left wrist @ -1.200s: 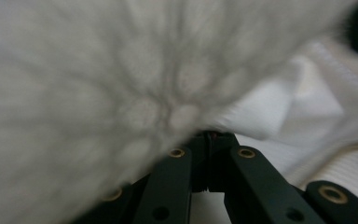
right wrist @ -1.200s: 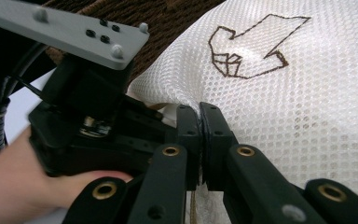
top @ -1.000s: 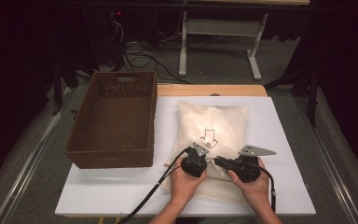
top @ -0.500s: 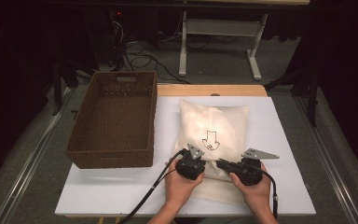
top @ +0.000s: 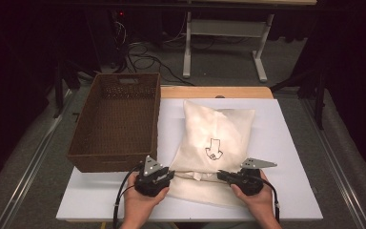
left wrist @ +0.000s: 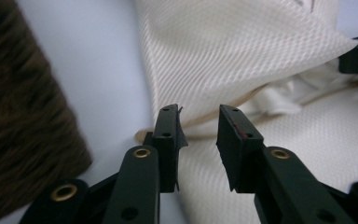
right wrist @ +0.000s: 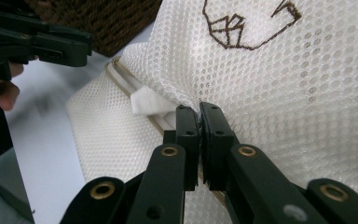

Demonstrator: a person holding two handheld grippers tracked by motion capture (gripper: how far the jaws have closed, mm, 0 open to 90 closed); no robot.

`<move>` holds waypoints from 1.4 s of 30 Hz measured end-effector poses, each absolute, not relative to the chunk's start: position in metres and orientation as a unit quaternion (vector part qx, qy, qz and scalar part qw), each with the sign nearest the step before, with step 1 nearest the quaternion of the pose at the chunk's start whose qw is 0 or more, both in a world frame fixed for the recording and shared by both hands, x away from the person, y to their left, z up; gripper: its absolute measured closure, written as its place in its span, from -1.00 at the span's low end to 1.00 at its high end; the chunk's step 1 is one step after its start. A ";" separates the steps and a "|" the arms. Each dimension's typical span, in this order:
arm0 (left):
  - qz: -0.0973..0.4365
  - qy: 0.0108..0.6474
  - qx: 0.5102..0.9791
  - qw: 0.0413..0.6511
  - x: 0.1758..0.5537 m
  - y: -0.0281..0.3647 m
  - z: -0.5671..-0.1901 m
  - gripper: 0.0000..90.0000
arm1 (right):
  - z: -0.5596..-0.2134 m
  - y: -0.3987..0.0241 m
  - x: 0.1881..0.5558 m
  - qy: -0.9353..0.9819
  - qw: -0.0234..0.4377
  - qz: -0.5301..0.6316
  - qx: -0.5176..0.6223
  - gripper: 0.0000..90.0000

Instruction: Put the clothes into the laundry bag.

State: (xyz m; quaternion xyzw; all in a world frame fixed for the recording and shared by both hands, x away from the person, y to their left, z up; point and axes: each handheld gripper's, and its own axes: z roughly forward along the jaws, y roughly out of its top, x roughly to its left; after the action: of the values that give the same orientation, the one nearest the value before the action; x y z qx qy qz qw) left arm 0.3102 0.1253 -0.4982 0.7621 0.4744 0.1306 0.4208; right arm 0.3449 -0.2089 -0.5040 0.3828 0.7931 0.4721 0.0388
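White mesh bag [top: 217, 143] on the worktop [top: 286, 143]: left gripper [top: 167, 175] had slid leftward, jaws just opened off the hem; right gripper [top: 222, 175] stayed clamped on it.

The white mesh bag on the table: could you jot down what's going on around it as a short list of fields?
thing in hand: white mesh bag with a drawn emblem
resting on: white table
left gripper: jaws apart, have just been opening, bag edge and cord lie beyond the tips
right gripper: shut on the bag's edge
beside the bag: brown wicker basket, on its left in the high view
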 end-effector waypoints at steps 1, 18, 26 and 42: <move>0.124 0.474 0.763 0.421 0.309 0.129 -0.501 0.49 | -0.506 -0.208 0.346 0.797 0.040 0.469 0.379 0.95; 0.064 0.432 0.790 0.430 0.323 0.063 -0.508 0.86 | -0.504 -0.209 0.345 0.791 0.045 0.480 0.376 0.96; 0.066 0.436 0.804 0.400 0.341 0.026 -0.513 1.00 | -0.497 -0.209 0.345 0.784 0.046 0.493 0.375 0.96; 0.183 0.489 0.768 0.371 0.373 -0.008 -0.520 1.00 | -0.491 -0.206 0.341 0.783 0.055 0.487 0.382 0.97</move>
State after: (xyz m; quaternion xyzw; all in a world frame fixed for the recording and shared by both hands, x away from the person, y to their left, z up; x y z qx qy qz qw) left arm 0.3730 -0.0078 -0.5204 0.7676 0.4893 0.1827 0.3714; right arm 0.3414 -0.2062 -0.4910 0.3824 0.7832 0.4871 0.0551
